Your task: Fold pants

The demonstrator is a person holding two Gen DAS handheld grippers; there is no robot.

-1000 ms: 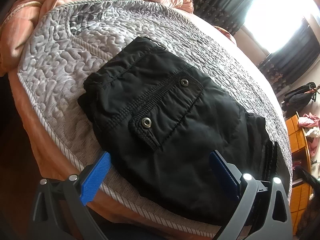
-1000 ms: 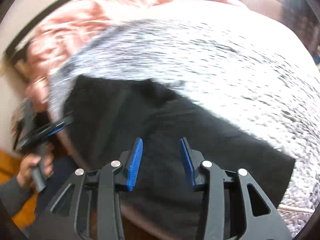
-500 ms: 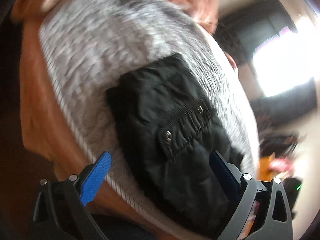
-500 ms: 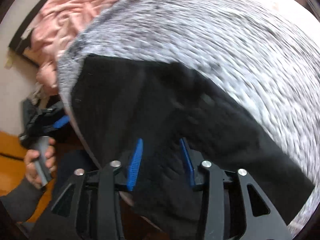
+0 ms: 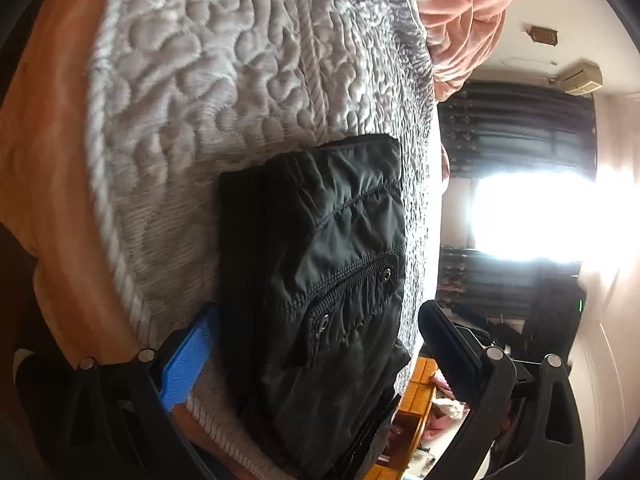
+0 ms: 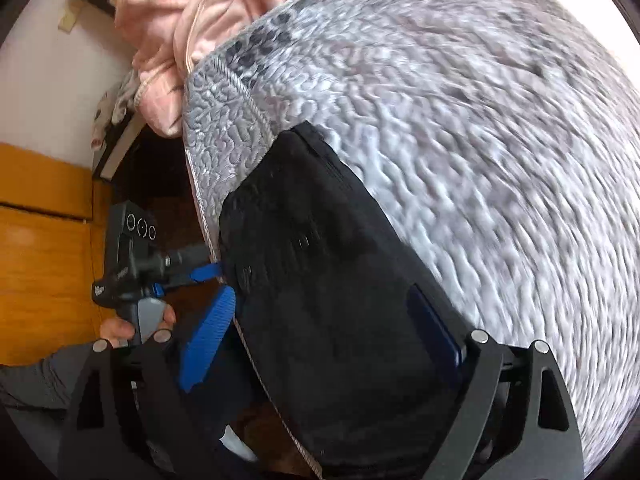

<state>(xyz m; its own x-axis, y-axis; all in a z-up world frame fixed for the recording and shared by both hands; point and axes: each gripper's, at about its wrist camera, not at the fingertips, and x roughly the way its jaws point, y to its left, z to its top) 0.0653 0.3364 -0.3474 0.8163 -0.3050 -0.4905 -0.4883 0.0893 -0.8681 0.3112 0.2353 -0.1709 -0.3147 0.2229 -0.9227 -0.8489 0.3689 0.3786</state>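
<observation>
**Folded pants lying at bed edge, both grippers released**

Left wrist view: The black pants (image 5: 320,280) are lying folded into a compact bundle on the grey quilted bedspread (image 5: 224,80), close to its corded edge. A flap pocket with two metal snaps (image 5: 386,276) is facing up. The left gripper (image 5: 316,344) is standing wide apart, one blue pad near the bedspread's cord, the other finger dark against the room beyond; the bundle is sitting between them in the frame, but neither pad is pressing on the cloth, so the gripper is released and holding nothing. A pink blanket (image 5: 460,20) is bunched at the far end of the bed. A bright window (image 5: 532,216) is glaring between dark curtains.

Right wrist view: The picture is blurring across the bedspread (image 6: 480,120). The pants (image 6: 328,280) are resting at the bed's edge, touching the corded border. The right gripper (image 6: 320,340) is pointing steeply down over them, its jaws opening; the bundle lies between them in the frame, yet the pads are not clamping it. Beyond the edge, the person's left hand (image 6: 120,328) is gripping the handle of the left gripper (image 6: 208,270), above a wooden floor (image 6: 40,260). The pink blanket (image 6: 168,20) is showing at the top.
</observation>
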